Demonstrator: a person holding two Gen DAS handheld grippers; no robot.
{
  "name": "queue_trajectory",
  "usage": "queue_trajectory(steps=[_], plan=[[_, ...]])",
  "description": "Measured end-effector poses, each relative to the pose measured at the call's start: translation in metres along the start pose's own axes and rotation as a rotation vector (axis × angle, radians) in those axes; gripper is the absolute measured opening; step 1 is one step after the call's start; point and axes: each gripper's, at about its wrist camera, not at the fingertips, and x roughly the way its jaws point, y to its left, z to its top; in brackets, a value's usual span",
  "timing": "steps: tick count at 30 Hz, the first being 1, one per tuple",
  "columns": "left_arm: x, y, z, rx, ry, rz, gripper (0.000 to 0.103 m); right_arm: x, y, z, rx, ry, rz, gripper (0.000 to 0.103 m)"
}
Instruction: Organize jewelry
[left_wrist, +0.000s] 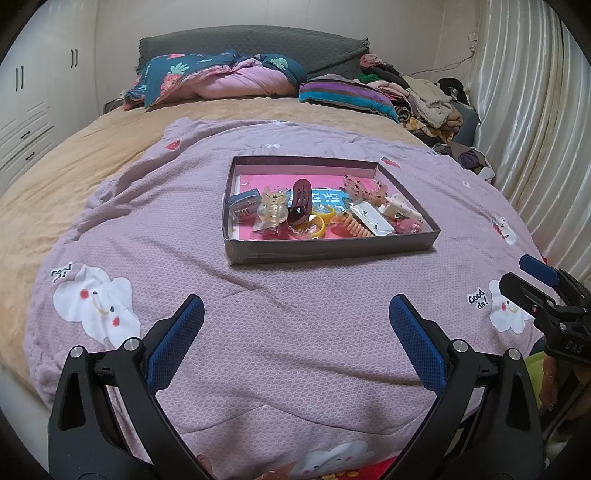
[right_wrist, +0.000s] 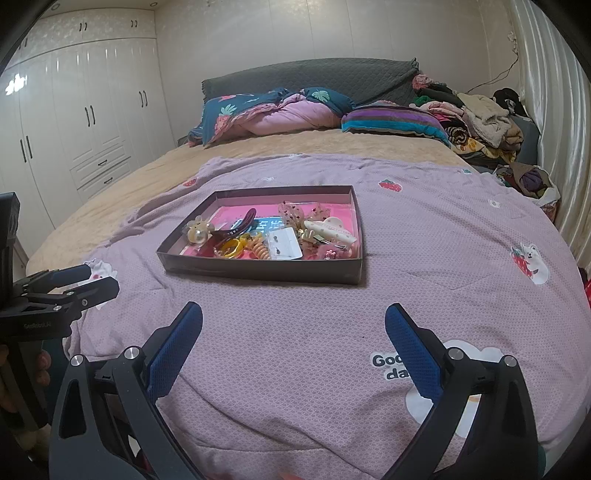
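A shallow dark box (left_wrist: 325, 251) with a pink lining lies on the purple quilt. It shows in the right wrist view too (right_wrist: 258, 271). Inside lie several hair accessories: a dark red claw clip (left_wrist: 300, 201), yellow rings (left_wrist: 320, 221), an orange spiral tie (left_wrist: 354, 226), an earring card (left_wrist: 371, 218), a white clip (left_wrist: 399, 207) and a blue comb case (left_wrist: 242, 206). My left gripper (left_wrist: 295, 306) is open and empty, a good way short of the box. My right gripper (right_wrist: 293, 314) is open and empty, also short of the box. Each gripper shows at the edge of the other's view.
The purple quilt (left_wrist: 295, 350) covers the near bed over a tan sheet (left_wrist: 74, 177). Folded bedding (left_wrist: 221, 79) and a clothes pile (left_wrist: 424, 103) lie at the headboard. A white wardrobe (right_wrist: 74, 122) stands left, a curtain (left_wrist: 535, 129) right.
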Motion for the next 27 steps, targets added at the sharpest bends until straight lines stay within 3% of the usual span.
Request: queue_trajectory(steps=[27], plan=[[-0.0029, 0.0050, -0.0004, -0.004, 0.002, 0.012, 0.094, 0.0003, 0.0002, 0.0002, -0.001, -0.001, 0.000, 0.099]])
